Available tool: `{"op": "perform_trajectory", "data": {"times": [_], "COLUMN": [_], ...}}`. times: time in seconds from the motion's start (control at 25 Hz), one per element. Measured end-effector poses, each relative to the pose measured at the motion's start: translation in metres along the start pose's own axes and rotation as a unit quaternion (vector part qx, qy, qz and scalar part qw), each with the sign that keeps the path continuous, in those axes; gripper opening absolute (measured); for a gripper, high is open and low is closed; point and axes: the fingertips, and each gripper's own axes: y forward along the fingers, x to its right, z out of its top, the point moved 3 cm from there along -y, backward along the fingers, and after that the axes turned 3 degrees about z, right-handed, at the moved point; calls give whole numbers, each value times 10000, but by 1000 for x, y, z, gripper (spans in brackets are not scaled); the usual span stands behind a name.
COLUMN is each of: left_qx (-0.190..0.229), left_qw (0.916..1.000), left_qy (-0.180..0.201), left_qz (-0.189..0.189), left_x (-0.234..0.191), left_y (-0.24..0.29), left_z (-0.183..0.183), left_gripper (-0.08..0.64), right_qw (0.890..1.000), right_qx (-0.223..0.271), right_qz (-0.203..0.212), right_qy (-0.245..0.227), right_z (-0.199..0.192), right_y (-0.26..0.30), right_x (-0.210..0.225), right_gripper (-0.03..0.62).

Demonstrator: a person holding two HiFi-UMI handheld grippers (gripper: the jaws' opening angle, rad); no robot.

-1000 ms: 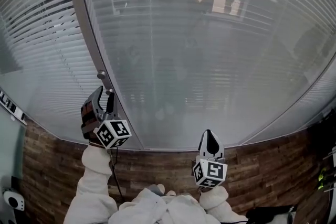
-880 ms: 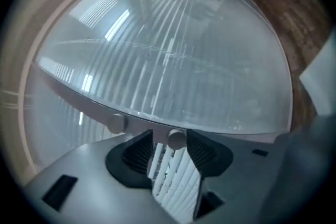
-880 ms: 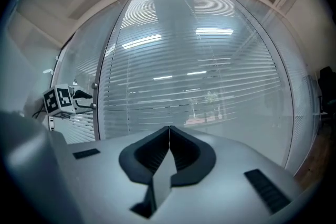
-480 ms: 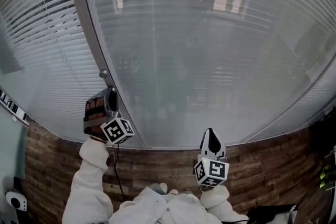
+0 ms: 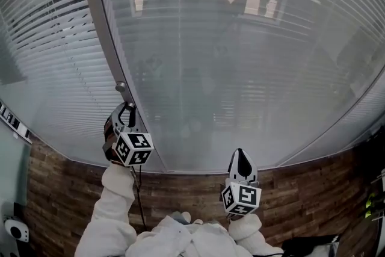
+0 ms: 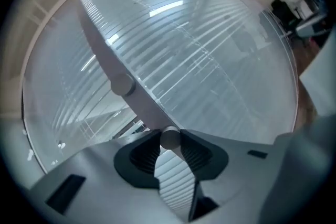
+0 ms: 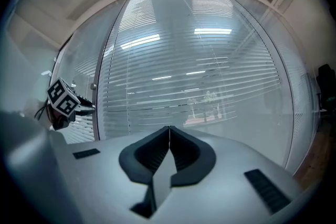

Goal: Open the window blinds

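The left tool [image 5: 126, 110] has just closed on the lower knob [image 6: 169, 138] of the post [image 6: 100, 50] beside the blinds [image 5: 240, 57], the knob's axis running straight along the tool's, so a wrist roll should turn it; the right tool [image 5: 241, 158], jaws together, hangs well apart.

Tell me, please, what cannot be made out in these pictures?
1. The lower knob: head view, hidden by the left gripper, whose jaws have just been closing on it.
2. The top of the blinds: head view, cut off by the upper edge.
3. What lies behind the blinds: all views, blurred by slats and reflections.
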Motion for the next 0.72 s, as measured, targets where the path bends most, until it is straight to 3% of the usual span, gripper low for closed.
{"op": "perform_trajectory", "data": {"times": [0.16, 0.36, 0.52, 0.72], "left_qx": [17, 81, 56, -21], "left_qw": [9943, 9834, 9647, 9423], "left_qy": [-1061, -1801, -2602, -3303], "left_qz": [-135, -220, -401, -543], "left_x": [-3, -6, -8, -11], "left_y": [0, -2, -4, -5], "left_z": [-1, 0, -1, -1], "left_gripper": [123, 123, 123, 123], "right_qw": [10000, 9999, 9999, 10000], "right_qx": [2, 10, 26, -14], "right_qz": [68, 111, 86, 45], "right_qy": [-16, -43, -53, -39], "right_z": [-2, 0, 2, 0], "right_y": [3, 3, 1, -2], "right_x": [-6, -8, -7, -3], "right_gripper": [14, 14, 14, 14]}}
